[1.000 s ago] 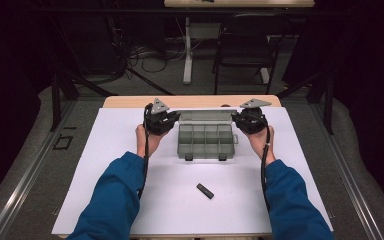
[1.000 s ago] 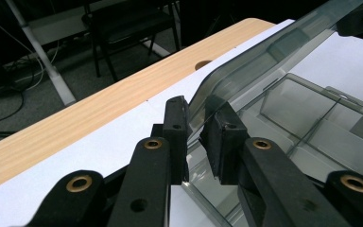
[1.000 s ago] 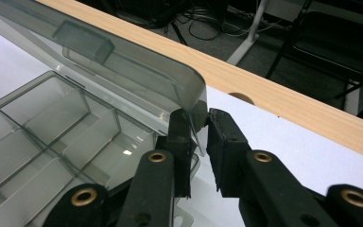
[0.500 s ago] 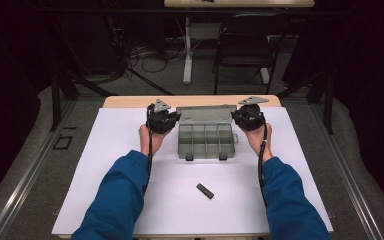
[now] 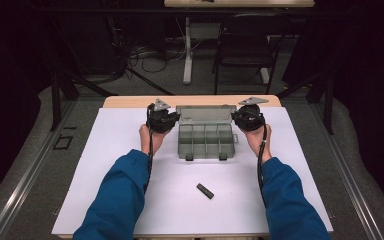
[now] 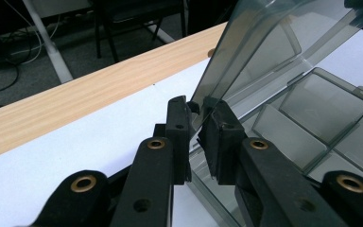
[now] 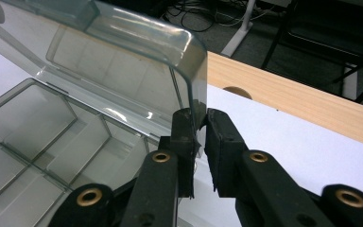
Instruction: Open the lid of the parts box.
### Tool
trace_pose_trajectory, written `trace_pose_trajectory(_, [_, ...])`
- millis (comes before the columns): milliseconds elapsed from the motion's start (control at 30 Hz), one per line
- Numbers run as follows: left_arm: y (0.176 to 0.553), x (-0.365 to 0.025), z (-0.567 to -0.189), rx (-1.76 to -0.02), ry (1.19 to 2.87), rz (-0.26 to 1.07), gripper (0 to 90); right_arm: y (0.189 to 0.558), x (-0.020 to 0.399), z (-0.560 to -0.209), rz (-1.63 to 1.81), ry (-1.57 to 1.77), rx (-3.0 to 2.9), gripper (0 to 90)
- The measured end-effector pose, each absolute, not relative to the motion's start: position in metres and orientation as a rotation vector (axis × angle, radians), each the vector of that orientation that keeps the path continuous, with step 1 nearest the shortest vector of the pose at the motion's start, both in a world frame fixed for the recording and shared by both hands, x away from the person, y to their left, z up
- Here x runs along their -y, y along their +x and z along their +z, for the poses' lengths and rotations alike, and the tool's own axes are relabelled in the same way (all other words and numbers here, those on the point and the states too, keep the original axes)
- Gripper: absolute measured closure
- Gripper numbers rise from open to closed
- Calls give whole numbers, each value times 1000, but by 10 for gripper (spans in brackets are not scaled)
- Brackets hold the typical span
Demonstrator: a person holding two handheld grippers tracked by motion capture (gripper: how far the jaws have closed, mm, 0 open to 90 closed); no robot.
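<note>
The open box (image 5: 205, 141) sits at the 12 o'clock end of the white surface (image 5: 105, 165). Left tongs (image 6: 196, 118) and right tongs (image 7: 197, 124) each clench a side edge of its raised lid (image 7: 123, 61).

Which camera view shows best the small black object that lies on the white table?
The high view. There the small black object lies in full sight on the white table, in front of the open compartment box, apart from both arms. The two gripper views look at the box lid instead.
</note>
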State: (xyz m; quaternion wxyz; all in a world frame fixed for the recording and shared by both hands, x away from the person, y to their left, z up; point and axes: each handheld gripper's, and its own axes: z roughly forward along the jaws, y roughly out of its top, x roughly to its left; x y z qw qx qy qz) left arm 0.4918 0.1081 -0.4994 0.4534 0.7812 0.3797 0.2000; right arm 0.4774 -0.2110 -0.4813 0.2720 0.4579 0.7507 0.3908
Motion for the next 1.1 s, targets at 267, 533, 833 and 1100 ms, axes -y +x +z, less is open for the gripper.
trace_pose_trajectory(267, [494,-109,-501,-945,1933,477,804,475,210,-480,1042,1235,-2017,817])
trace_pose_trajectory(533, [497,-107,-502,-954,1935,480,807,478,211,-481,1047,1241,-2011,822])
trace_pose_trajectory(833, [503,-105,-509,-994,1940,464,810,486,210,-487,1038,1274,-2021,821])
trace_pose_trajectory(1100, [507,-105,-514,-1025,1926,444,815,491,211,-494,1027,1298,-2027,823])
